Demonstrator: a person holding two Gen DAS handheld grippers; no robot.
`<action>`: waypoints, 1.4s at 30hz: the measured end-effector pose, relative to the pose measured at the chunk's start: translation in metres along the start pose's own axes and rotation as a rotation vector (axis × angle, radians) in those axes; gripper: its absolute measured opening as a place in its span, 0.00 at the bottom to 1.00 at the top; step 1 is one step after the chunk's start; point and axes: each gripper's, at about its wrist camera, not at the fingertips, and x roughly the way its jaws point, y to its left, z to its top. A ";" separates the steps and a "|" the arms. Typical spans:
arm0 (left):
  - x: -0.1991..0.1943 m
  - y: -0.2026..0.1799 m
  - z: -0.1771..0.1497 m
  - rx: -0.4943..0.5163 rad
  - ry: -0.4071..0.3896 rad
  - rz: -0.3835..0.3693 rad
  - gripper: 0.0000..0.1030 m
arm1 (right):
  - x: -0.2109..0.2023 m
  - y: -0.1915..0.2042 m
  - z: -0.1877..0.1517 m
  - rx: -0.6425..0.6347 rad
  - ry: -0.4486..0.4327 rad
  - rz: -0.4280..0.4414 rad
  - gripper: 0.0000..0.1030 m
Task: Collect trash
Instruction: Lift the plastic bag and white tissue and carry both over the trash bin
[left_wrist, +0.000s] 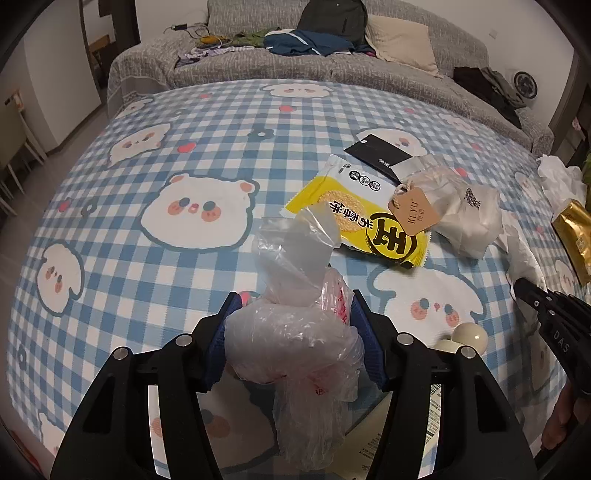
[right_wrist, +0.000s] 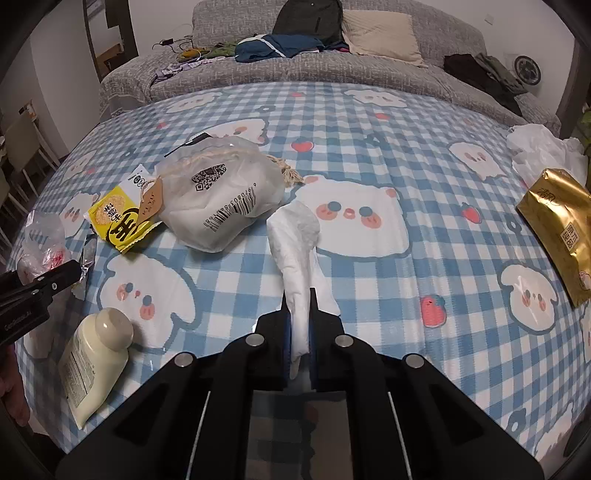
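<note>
My left gripper (left_wrist: 295, 299) is shut on a crumpled clear plastic bag (left_wrist: 288, 343) with red print, which bulges between the blue pads and hangs below them. My right gripper (right_wrist: 300, 299) is shut on a long white tissue (right_wrist: 295, 236); its far end lies on the checked cloth. More trash lies on the table: a yellow snack wrapper (left_wrist: 354, 218) (right_wrist: 118, 218), a white drawstring pouch (left_wrist: 458, 218) (right_wrist: 221, 199) with a brown tag, a black packet (left_wrist: 376, 149) and a gold packet (right_wrist: 561, 225).
A blue checked tablecloth (left_wrist: 184, 129) with cartoon animals covers the table. A cream bottle (right_wrist: 96, 362) lies near the front edge between the grippers. Crumpled white paper (right_wrist: 543, 151) sits at the far right. A grey sofa (right_wrist: 332, 74) with clothes stands behind the table.
</note>
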 end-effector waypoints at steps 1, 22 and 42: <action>-0.002 0.000 -0.001 -0.001 -0.001 0.001 0.56 | -0.001 0.000 -0.001 0.002 0.001 -0.001 0.06; -0.059 0.000 -0.033 -0.007 -0.031 0.018 0.56 | -0.053 0.019 -0.031 -0.010 -0.028 -0.007 0.06; -0.111 0.001 -0.075 -0.011 -0.064 0.007 0.56 | -0.104 0.030 -0.073 -0.023 -0.050 -0.009 0.06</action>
